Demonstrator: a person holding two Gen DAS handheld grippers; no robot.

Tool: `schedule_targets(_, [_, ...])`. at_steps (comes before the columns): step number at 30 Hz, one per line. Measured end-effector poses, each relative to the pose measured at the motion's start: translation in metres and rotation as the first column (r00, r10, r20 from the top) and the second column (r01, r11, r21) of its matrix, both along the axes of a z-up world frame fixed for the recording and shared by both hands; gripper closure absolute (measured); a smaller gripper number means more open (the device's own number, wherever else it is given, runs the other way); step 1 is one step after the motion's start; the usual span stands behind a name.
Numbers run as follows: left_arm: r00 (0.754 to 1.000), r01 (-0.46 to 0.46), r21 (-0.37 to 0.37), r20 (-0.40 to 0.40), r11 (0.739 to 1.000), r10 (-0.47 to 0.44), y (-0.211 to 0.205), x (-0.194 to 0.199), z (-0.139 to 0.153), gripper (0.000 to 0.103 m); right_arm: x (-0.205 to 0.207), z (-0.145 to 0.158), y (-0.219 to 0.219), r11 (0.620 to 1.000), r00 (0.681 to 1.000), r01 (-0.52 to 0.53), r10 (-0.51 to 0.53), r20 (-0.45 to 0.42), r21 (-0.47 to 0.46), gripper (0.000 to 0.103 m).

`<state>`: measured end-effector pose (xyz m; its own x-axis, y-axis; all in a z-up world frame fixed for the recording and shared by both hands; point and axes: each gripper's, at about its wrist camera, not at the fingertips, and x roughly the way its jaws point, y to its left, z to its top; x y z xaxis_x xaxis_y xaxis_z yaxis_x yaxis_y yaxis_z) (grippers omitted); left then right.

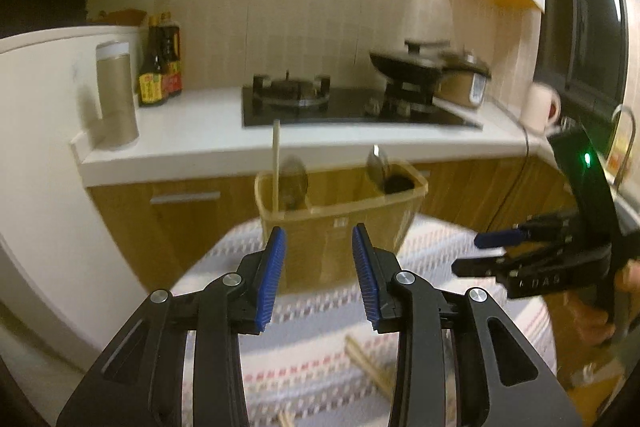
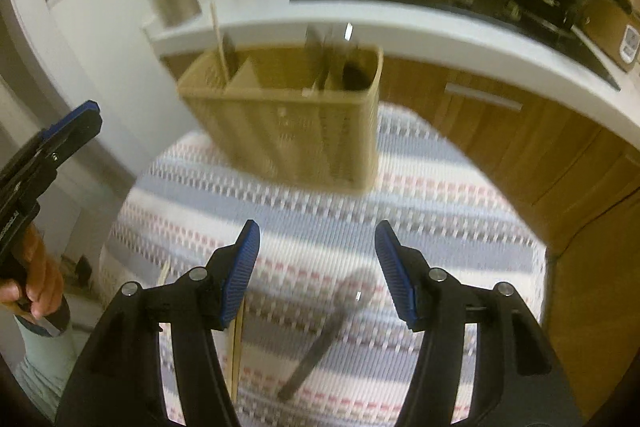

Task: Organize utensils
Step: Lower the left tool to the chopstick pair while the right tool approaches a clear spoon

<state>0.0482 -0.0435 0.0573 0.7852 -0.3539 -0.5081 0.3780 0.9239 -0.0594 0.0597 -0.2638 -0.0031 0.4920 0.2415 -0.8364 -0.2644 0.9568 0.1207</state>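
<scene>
tan caddy (image 2: pixel 296 131), striped blue-white tablecloth (image 2: pixel 420 211)

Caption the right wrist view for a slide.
Open right gripper above a spoon on the striped cloth, utensil basket ahead.

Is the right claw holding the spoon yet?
No. The right claw is open and empty, and the spoon lies on the striped cloth below it.
</scene>
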Motion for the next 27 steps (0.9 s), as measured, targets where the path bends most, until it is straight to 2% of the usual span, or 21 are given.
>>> schedule_targets(4, [0.996, 0.003, 0.059, -0.088, 0.998, 0.002, 0.007, -0.009, -0.022, 0.07, -0.007, -0.021, 0.008, 1.0, 0.998, -0.018, 0.018, -0.068, -0.003, 0.048])
schedule_targets(7, [0.983, 0.013, 0.094, -0.182, 0.996, 0.004, 0.019, -0.013, -0.047, 0.07, -0.01, -0.04, 0.014, 0.999, 0.991, -0.033, 0.034, -0.126, 0.007, 0.052])
schedule_targets(10, [0.949, 0.035, 0.096, -0.315, 0.995, -0.003, 0.036, -0.011, -0.08, 0.07, -0.013, -0.057, 0.022, 0.999, 0.984, -0.046, 0.045, -0.17, -0.004, 0.058])
schedule_targets(16, [0.881, 0.072, 0.11, -0.473, 0.991, -0.011, 0.055, -0.009, -0.127, 0.077, -0.015, -0.075, 0.029, 0.998, 0.972, -0.058, 0.051, -0.227, -0.026, 0.061])
schedule_targets(19, [0.863, 0.091, 0.118, -0.505, 0.989, -0.02, 0.055, -0.011, -0.137, 0.085, -0.016, -0.077, 0.031, 0.998, 0.971, -0.056, 0.047, -0.233, -0.034, 0.061])
schedule_targets(25, [0.837, 0.119, 0.169, -0.547, 0.978, -0.008, 0.046, -0.01, -0.155, 0.086, -0.018, -0.079, 0.03, 0.998, 0.971, -0.051, 0.04, -0.236, -0.042, 0.061])
schedule_targets(27, [0.843, 0.119, 0.189, -0.538, 0.975, 0.002, 0.042, -0.013, -0.158, 0.086, -0.019, -0.079, 0.031, 0.998, 0.971, -0.05, 0.038, -0.236, -0.045, 0.061])
